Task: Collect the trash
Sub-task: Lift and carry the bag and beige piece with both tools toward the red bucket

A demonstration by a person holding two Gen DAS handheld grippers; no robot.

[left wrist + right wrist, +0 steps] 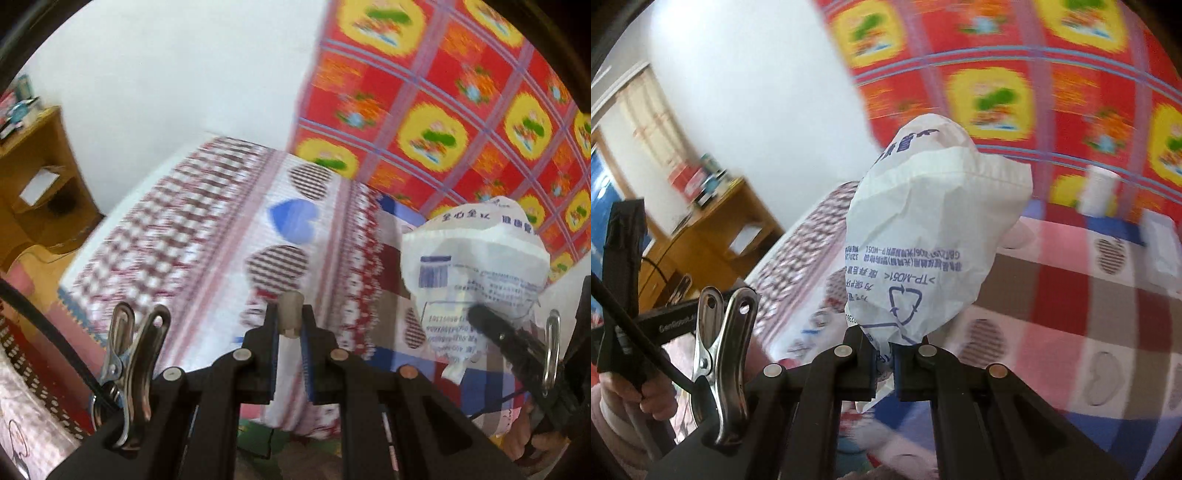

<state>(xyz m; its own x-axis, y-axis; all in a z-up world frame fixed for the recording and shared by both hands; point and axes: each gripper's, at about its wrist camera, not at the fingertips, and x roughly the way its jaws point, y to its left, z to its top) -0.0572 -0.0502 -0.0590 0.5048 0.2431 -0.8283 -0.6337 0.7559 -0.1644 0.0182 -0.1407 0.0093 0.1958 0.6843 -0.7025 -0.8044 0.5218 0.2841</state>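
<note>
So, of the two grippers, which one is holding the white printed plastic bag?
The right gripper: the white bag is pinched between its fingers. The left gripper grips only a small beige piece.

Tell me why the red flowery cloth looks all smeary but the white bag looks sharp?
In the right wrist view the white bag rides with the camera, so its print reads clearly, while the red cloth and bedspread streak with motion blur. The left wrist view smears the bedspread similarly; both views bend at the dark round edges.
</note>
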